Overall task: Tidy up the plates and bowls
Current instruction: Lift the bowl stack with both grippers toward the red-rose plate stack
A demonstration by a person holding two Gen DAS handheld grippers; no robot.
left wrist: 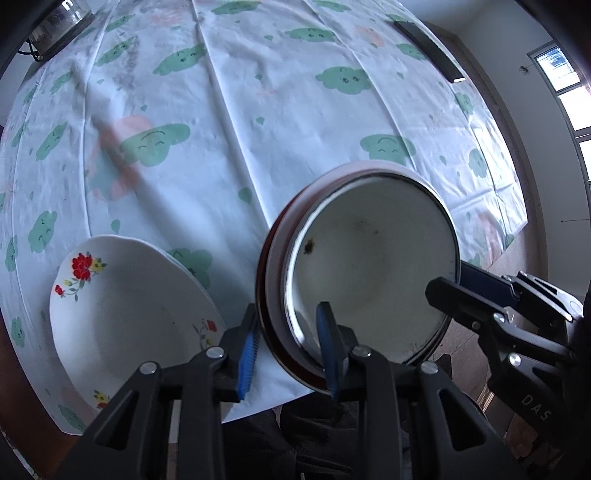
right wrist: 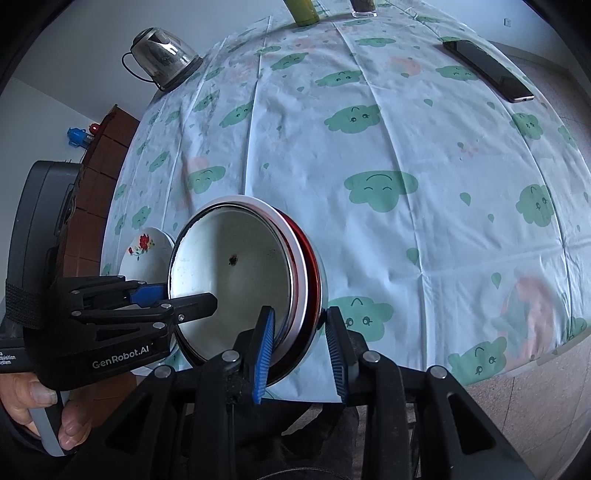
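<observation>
A stack of nested bowls (left wrist: 369, 258), a white enamel bowl inside a pink-white one and a red one, hangs tilted over the table's near edge. My left gripper (left wrist: 288, 352) is shut on its near rim, one blue pad inside and one outside. My right gripper (right wrist: 301, 350) is shut on the opposite rim of the same stack of bowls (right wrist: 236, 280). Each gripper shows in the other's view: the right gripper (left wrist: 448, 282) on the right, the left gripper (right wrist: 184, 295) on the left. A white floral plate (left wrist: 122, 314) lies on the cloth left of the stack, also the floral plate (right wrist: 147, 251).
The table wears a white cloth with green clouds (right wrist: 369, 147). A kettle (right wrist: 162, 55) stands at the far left corner, a dark phone (right wrist: 487, 70) lies at the far right. A green bottle (right wrist: 303, 9) and a glass (right wrist: 364, 7) stand at the back. A hand (right wrist: 48, 417) holds the left gripper's handle.
</observation>
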